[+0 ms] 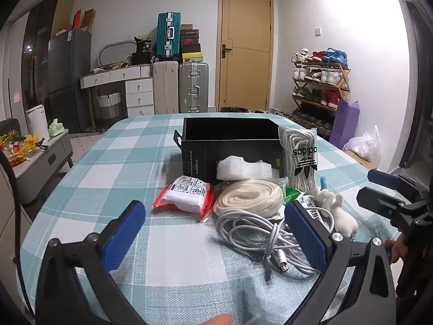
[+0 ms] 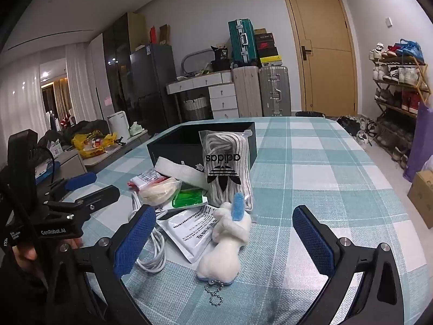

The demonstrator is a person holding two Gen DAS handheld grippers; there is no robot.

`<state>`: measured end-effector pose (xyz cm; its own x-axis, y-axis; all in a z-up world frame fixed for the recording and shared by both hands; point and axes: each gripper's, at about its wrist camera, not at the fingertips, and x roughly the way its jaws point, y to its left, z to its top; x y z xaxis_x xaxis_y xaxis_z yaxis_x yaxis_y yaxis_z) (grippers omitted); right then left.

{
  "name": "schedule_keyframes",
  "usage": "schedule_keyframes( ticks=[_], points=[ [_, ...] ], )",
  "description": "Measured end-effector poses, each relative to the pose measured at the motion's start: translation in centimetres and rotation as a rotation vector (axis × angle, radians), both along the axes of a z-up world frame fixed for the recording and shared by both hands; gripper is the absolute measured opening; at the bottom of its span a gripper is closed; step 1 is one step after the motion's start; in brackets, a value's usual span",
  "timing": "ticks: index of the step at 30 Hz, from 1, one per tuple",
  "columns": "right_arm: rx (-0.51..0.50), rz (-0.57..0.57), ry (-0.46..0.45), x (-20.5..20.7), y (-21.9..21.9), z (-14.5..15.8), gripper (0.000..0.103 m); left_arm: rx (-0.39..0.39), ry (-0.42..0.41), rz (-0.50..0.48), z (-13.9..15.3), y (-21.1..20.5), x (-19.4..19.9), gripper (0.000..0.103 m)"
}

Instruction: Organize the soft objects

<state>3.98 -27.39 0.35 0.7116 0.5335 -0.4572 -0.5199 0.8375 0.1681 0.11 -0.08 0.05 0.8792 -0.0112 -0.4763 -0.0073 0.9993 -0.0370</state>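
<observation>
A black open box (image 1: 230,138) (image 2: 189,143) stands mid-table. In front of it lie a white foam piece (image 1: 243,169), a red-white packet (image 1: 186,197), a bagged cream roll (image 1: 249,197), a coiled white cable (image 1: 259,235) and a white plush keychain (image 2: 230,246) (image 1: 338,211). A bagged adidas lace pack (image 2: 226,170) (image 1: 300,159) leans on the box. My left gripper (image 1: 216,233) is open above the table, just before the cable. My right gripper (image 2: 224,238) is open with the plush between its fingers, not touching.
The table has a teal checked cloth (image 2: 311,176). A white leaflet packet (image 2: 189,230) and green packet (image 2: 189,197) lie beside the plush. Suitcases, drawers, a door and a shoe rack (image 1: 319,86) stand behind. A low side table (image 1: 40,151) is left.
</observation>
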Motion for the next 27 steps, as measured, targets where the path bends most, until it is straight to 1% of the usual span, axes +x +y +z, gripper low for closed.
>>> schedule_keyframes(
  ticks=[1, 2, 3, 6, 8, 11, 12, 27],
  points=[
    [-0.003, 0.002, -0.002, 0.0, -0.1, 0.0, 0.103, 0.0, 0.002, 0.0, 0.0, -0.1, 0.1, 0.103],
    [-0.003, 0.005, -0.004, 0.1, -0.2, 0.0, 0.103, -0.019, -0.022, 0.004, 0.1, 0.2, -0.3, 0.103],
    [-0.002, 0.006, -0.008, 0.1, -0.4, 0.0, 0.103, -0.033, -0.006, 0.002, 0.1, 0.5, -0.1, 0.103],
    [0.001, 0.008, -0.013, 0.5, -1.2, 0.0, 0.103, -0.034, -0.017, 0.002, 0.1, 0.3, -0.2, 0.103],
    [-0.02, 0.0, -0.007, 0.0, 0.0, -0.2, 0.103, -0.036, -0.013, 0.004, -0.1, 0.4, 0.1, 0.103],
    [-0.019, -0.002, -0.012, -0.1, 0.1, -0.1, 0.103, -0.048, -0.022, 0.002, -0.2, 0.9, -0.2, 0.103],
    [-0.007, 0.002, -0.011, -0.1, -0.2, -0.2, 0.103, -0.049, -0.022, 0.004, -0.2, 1.0, -0.2, 0.103],
    [-0.01, 0.007, -0.009, 0.0, -0.2, -0.2, 0.103, -0.033, -0.03, 0.007, -0.2, 0.9, -0.2, 0.103]
  ],
)
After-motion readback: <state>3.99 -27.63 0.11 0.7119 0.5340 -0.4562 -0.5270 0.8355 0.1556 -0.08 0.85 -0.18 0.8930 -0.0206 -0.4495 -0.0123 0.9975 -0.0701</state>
